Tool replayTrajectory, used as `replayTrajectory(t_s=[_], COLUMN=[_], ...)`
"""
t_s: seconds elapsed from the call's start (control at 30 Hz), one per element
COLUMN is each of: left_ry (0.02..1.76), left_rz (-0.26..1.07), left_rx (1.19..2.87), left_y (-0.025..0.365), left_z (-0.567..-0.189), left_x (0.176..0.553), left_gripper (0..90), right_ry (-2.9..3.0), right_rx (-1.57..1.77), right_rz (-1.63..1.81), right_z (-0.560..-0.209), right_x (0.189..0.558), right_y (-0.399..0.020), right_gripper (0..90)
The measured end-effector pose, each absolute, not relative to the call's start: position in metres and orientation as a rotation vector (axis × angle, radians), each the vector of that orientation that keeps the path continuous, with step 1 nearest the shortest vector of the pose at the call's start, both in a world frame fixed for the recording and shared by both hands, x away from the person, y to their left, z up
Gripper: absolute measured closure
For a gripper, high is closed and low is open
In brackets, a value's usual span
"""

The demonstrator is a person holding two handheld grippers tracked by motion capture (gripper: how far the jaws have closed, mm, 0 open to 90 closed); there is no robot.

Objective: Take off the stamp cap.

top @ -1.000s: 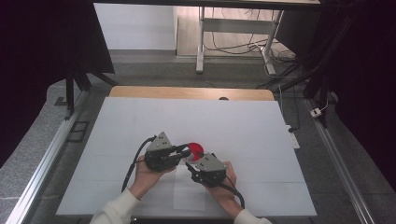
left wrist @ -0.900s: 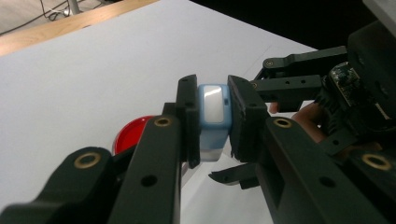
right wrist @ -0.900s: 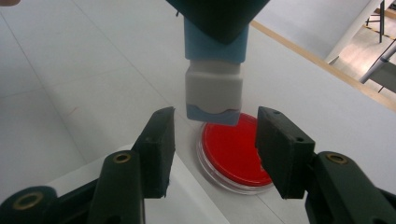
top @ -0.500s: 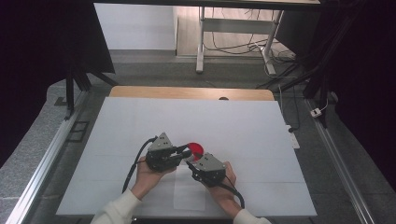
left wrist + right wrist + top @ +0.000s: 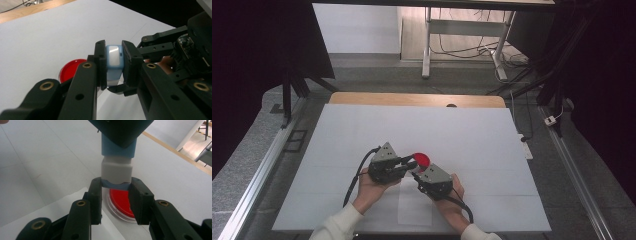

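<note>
A small light-blue and white block point(image 5: 113, 57) sits clamped between the pads of my left gripper point(image 5: 113, 53), which is shut on it. In the right gripper view the block point(image 5: 116, 170) hangs down from the left gripper point(image 5: 120, 130). Its blue lower end sits between the jaws of my right gripper point(image 5: 116, 188), which have just been closing and now press on it. A red round dish point(image 5: 120, 200) lies on the table right behind the block. From above, both grippers point(image 5: 411, 162) point(image 5: 417, 173) meet tip to tip beside the red dish point(image 5: 421, 159).
The white table point(image 5: 462, 135) stretches wide on all sides of the hands. A white paper sheet point(image 5: 412, 207) lies near its front edge under the hands. A wooden strip point(image 5: 412, 99) borders the far edge, with desk legs and cables on the floor beyond.
The right gripper's jaws have drawn in around the block's lower end. Both hands and the red dish have stayed where they were.
</note>
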State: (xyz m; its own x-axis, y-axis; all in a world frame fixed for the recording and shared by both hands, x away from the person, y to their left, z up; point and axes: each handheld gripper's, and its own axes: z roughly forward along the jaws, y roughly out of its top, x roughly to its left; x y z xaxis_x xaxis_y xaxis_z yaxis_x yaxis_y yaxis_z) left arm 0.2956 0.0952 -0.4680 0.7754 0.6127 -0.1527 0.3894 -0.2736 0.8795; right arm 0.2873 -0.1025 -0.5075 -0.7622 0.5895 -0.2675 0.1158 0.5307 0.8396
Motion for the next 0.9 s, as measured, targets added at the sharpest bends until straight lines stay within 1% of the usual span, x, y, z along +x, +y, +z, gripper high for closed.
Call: replayTrajectory(t_s=[0.9], left_ry=[0.784], left_rz=[0.250], left_rx=[1.908], left_y=[0.0950], left_z=[-0.4730], left_x=[0.2968], left_gripper=[75.2], right_ry=[2.248], right_rx=[0.577], right_rz=[1.112], right_z=[-0.5108], right_x=[0.2855], right_y=[-0.0998], right_gripper=[65.7])
